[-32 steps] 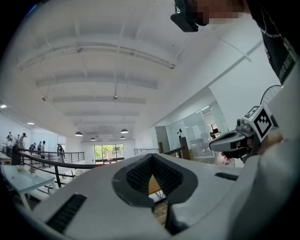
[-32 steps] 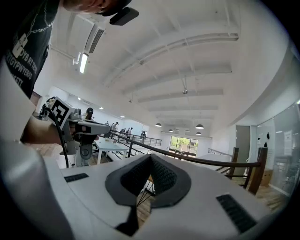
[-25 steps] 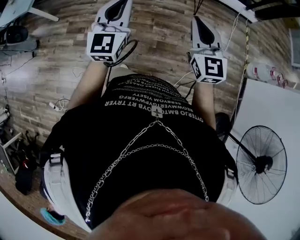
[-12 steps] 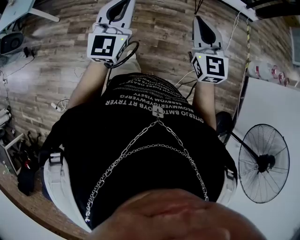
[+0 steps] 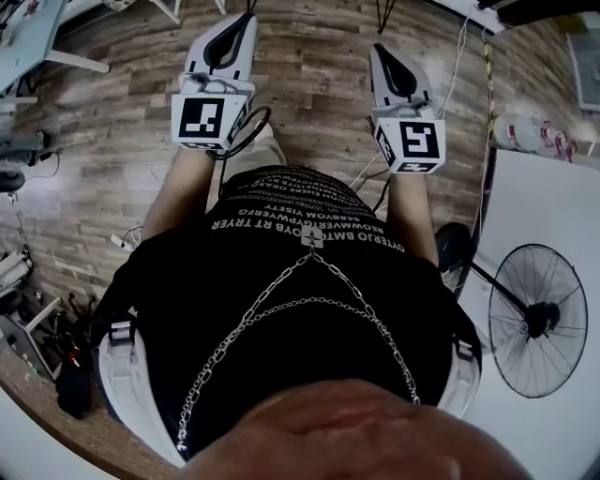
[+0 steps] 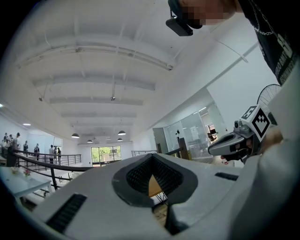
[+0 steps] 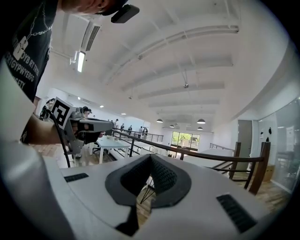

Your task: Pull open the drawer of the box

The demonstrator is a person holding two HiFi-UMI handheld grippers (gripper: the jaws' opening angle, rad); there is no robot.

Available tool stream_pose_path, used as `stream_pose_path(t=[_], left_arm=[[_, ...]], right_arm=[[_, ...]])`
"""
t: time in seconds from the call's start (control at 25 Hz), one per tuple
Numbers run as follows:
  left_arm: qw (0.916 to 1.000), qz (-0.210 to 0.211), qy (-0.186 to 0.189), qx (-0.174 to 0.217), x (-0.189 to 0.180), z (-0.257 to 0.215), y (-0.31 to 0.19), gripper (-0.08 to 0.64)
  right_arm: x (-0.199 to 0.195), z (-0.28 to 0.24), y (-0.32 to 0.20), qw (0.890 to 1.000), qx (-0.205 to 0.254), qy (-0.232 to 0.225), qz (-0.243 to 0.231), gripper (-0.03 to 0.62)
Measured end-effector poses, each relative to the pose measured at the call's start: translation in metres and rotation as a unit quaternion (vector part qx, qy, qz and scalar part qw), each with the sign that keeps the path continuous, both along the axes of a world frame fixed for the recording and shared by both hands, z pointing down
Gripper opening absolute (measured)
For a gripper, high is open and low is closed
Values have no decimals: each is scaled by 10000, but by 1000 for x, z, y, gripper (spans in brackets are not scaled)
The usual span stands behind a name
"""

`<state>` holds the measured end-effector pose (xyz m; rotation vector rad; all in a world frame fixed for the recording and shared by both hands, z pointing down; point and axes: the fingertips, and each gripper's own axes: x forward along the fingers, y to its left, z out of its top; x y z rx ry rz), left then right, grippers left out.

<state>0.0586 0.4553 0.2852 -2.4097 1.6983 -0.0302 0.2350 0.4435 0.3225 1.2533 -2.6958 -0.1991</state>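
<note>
Left hand-held gripper [image 5: 244, 9] has its jaws closed tip to tip with nothing between them, and the right hand-held gripper [image 5: 379, 52] is closed the same way, also empty. Neither the box nor its drawer shows in any view, so its look, place and heading cannot be told. Both forearms reach forward from a black shirt [image 5: 300, 216] hung with a chain [image 5: 253, 314]. They hold the grippers side by side and roughly level over a wooden plank floor [image 5: 103, 159], marker cubes turned up toward the head camera. A standing fan [image 5: 537, 321] sits at the person's right, beside a white surface [image 5: 553, 216]
</note>
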Motion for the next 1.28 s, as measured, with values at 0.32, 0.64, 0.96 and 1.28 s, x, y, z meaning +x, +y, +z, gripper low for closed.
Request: stream_pose_path(t=[0.32, 0.64, 0.96, 1.28], left_arm=[[9995, 51, -95, 294, -29, -6, -57, 6], [9990, 142, -172, 380, -66, -2, -124, 6], [9993, 270, -57, 245, -99, 11, -181, 6], [9991, 350, -48, 243, -139, 14, -216, 5]], right_arm=[[-27, -13, -62, 9991, 340, 56, 239, -4], [-66, -14, -132, 9984, 458, 55, 323, -4], [-100, -5, -185, 9986, 340, 107, 385, -5], [-139, -4, -221, 9984, 310, 126, 452, -4]])
